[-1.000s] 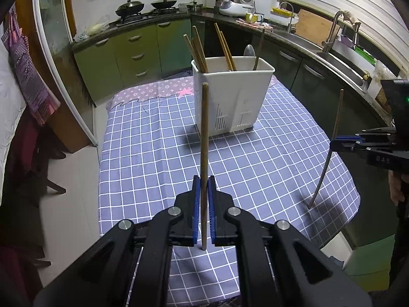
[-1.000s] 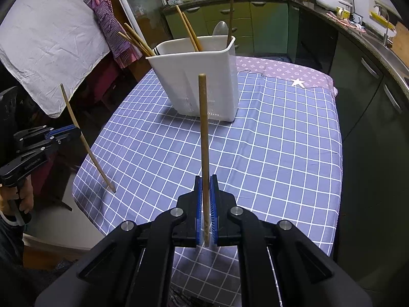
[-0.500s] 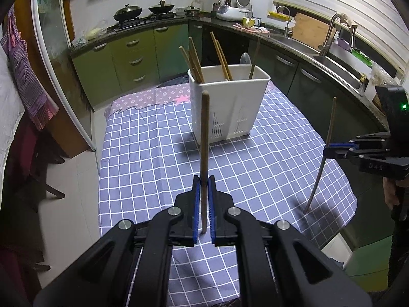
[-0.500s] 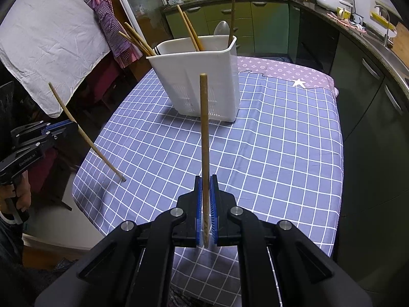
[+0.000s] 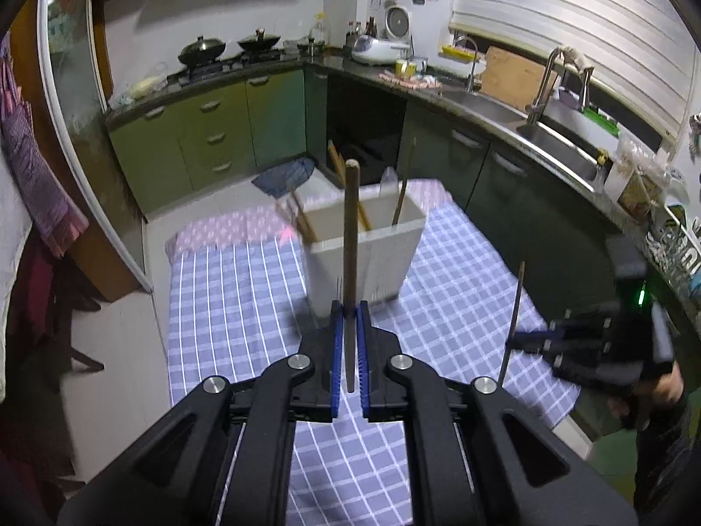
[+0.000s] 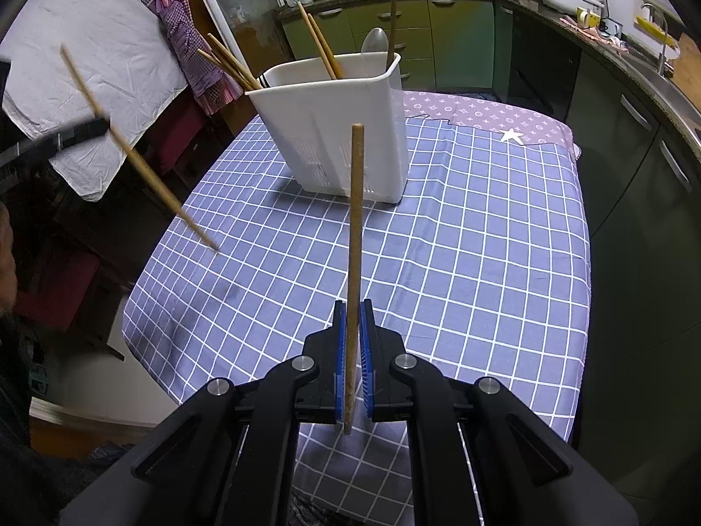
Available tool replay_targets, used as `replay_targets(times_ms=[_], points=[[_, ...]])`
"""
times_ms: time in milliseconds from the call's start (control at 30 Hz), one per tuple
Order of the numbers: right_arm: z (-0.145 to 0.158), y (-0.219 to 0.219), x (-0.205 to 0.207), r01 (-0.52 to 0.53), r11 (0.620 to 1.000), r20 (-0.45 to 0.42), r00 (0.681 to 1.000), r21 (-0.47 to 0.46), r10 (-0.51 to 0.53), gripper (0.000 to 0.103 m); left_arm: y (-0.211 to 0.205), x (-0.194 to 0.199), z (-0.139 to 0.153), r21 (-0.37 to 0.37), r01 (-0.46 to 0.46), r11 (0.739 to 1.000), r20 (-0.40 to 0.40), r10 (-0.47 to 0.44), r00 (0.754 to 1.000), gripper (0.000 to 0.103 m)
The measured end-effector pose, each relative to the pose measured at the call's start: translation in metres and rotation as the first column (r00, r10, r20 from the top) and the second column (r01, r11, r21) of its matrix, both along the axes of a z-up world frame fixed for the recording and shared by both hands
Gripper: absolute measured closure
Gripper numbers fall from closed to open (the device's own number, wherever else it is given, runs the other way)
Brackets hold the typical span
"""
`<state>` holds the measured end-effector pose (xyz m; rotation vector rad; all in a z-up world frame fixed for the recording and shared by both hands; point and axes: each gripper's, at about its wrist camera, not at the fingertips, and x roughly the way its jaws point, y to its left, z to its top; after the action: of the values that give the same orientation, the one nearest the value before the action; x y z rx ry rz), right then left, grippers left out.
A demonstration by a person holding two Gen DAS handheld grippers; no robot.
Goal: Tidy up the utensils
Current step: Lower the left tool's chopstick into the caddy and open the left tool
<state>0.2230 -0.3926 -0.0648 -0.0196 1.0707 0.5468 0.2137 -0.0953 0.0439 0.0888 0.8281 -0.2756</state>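
My left gripper (image 5: 348,342) has its jaws clamped on a chopstick (image 5: 350,236), blue pads tight against the shaft near its lower end. The stick runs straight up from the jaws, top end level with the holder (image 5: 385,258) behind it. My right gripper (image 6: 352,346) is likewise clamped on a second chopstick (image 6: 355,219), also gripped low, long axis upright with a slight lean, tip pointing toward the holder.

The white holder stands on the checked cloth (image 6: 482,241) covering the counter, with several chopsticks and a spoon leaning inside.

The right view shows the left chopstick from the side (image 6: 131,149): tilted, lower end over the cloth's near-left corner, upper end toward the hanging white sheet (image 6: 87,44); the left gripper there is blurred. The left view shows my right gripper (image 5: 582,342) at the counter's right edge, hand (image 5: 657,390) behind it, and the sink (image 5: 556,140), which the right view barely catches.
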Motion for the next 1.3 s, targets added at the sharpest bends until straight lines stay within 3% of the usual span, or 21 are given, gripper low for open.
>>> replay_targets(times_ms=[267,500,633,867,933,1100,1200,1300], points=[[-0.008,-0.008,0.004,0.008,1.000,-0.015,1.000,0.015,-0.008,0.096,-0.012,0.044,0.055,-0.056,-0.005,0.998,0.054,0.008,0.998,0.097],[-0.014,-0.014,0.008,0.011,0.999,-0.026,1.000,0.033,-0.010,0.095,-0.028,0.083,0.080,-0.019,-0.050,0.999,0.137,0.052,0.989,0.097],[-0.017,-0.015,0.008,0.008,0.999,-0.030,1.000,0.033,-0.007,0.095,-0.035,0.102,0.072,-0.002,-0.072,0.997,0.146,0.072,0.987,0.097],[-0.014,-0.015,0.009,0.016,0.999,-0.029,0.999,0.040,-0.015,0.095,-0.036,0.131,0.012,0.051,-0.081,0.995,0.008,0.080,0.997,0.097],[-0.009,-0.015,0.009,0.017,0.999,-0.020,1.000,0.047,-0.016,0.095,-0.034,0.133,0.002,0.053,-0.075,0.996,-0.013,0.076,0.997,0.093],[0.017,-0.012,0.011,0.020,0.998,0.030,0.999,0.068,-0.022,0.095,-0.025,0.116,0.007,0.039,-0.063,0.997,0.034,0.062,0.997,0.085],[0.032,-0.008,0.018,0.022,0.997,0.058,0.998,0.069,-0.026,0.096,-0.018,0.094,0.017,0.033,-0.054,0.998,0.079,0.052,0.996,0.074],[0.023,0.005,0.037,0.022,1.000,0.021,1.000,-0.020,-0.022,0.096,-0.010,0.074,0.021,0.025,-0.040,0.999,0.080,0.038,0.996,0.074]])
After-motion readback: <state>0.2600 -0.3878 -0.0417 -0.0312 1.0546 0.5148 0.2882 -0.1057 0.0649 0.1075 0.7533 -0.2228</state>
